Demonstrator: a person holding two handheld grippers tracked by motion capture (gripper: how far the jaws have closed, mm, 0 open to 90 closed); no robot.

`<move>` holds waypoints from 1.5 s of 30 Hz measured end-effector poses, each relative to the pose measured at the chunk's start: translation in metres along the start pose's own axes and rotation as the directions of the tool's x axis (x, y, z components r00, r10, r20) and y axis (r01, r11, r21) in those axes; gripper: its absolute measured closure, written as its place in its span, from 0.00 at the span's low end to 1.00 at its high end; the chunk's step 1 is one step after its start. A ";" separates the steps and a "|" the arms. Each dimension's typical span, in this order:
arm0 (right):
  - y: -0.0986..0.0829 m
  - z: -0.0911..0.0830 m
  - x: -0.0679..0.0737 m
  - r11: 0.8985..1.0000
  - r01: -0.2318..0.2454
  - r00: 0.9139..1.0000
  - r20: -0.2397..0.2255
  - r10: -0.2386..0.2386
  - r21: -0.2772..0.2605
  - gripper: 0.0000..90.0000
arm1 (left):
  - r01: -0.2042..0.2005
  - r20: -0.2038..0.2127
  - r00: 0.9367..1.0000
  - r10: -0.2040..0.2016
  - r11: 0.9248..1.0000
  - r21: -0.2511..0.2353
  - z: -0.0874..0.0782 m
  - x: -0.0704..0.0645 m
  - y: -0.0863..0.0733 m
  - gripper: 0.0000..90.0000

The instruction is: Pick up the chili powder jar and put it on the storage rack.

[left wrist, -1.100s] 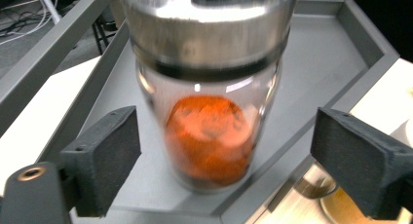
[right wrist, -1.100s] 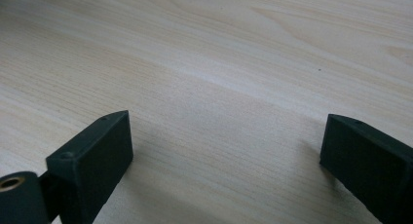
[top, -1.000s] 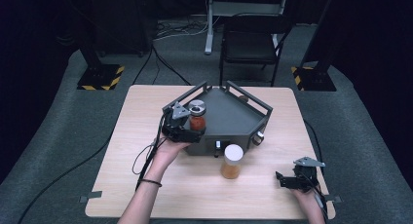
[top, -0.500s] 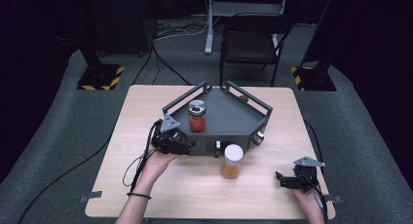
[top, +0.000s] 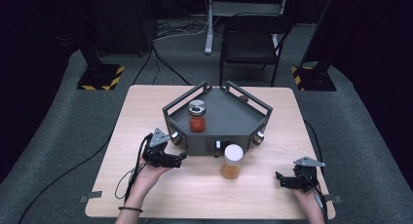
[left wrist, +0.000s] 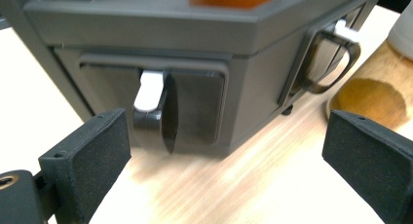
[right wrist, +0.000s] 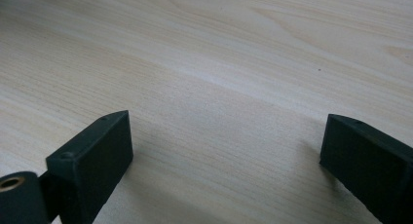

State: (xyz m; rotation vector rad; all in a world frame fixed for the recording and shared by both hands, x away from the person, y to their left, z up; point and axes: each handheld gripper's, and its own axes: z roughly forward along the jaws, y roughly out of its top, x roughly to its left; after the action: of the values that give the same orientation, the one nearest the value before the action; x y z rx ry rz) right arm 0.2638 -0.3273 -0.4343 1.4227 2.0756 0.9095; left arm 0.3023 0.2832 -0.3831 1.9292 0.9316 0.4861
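Note:
A dark grey angular box [top: 229, 118] with raised rails stands mid-table. On its top stands a red-filled jar [top: 197, 117] with a grey lid, upright. An orange-filled jar [top: 232, 161] with a white lid stands on the table in front of the box. My left gripper [top: 181, 157] lies low at the box's front-left corner, open and empty. In the left gripper view, my left gripper [left wrist: 229, 151] faces a side panel with a dark handle and white tab [left wrist: 153, 104]. My right gripper [top: 281, 179] rests near the table's front right, open over bare wood [right wrist: 226, 87].
A second handle [left wrist: 331, 58] sits on the box's neighbouring face, with the orange jar [left wrist: 372, 95] just beyond it. Small knobs [top: 258, 137] stick out at the box's corners. Behind the table stand a black chair [top: 253, 44] and stands with striped bases [top: 100, 77].
My left gripper has drawn back from the red jar on the box top and dropped to the table at the box's front-left corner. The jar stays standing. The right gripper has not moved.

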 end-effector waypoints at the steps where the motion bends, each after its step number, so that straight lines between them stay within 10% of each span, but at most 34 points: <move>1: 0.000 0.000 0.000 1.000 0.000 1.000 0.000 0.000 0.000 0.04 | 0.001 -0.001 1.000 -0.001 1.000 -0.001 -0.001 0.000 -0.003 0.04; 30: 0.000 0.000 0.000 1.000 0.000 1.000 0.001 0.000 -0.001 0.05 | 0.072 -0.032 0.997 -0.069 0.992 0.107 0.011 0.014 -0.067 0.04; 45: 0.000 0.000 0.000 1.000 0.001 1.000 0.001 -0.001 0.000 0.05 | 0.054 -0.063 0.997 -0.042 0.979 0.199 0.003 0.009 -0.064 0.05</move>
State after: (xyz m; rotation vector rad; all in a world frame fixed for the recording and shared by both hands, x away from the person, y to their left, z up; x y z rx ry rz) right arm 0.2635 -0.3271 -0.4344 1.4219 2.0752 0.9091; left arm 0.2837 0.3080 -0.4404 2.0771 1.0980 0.4364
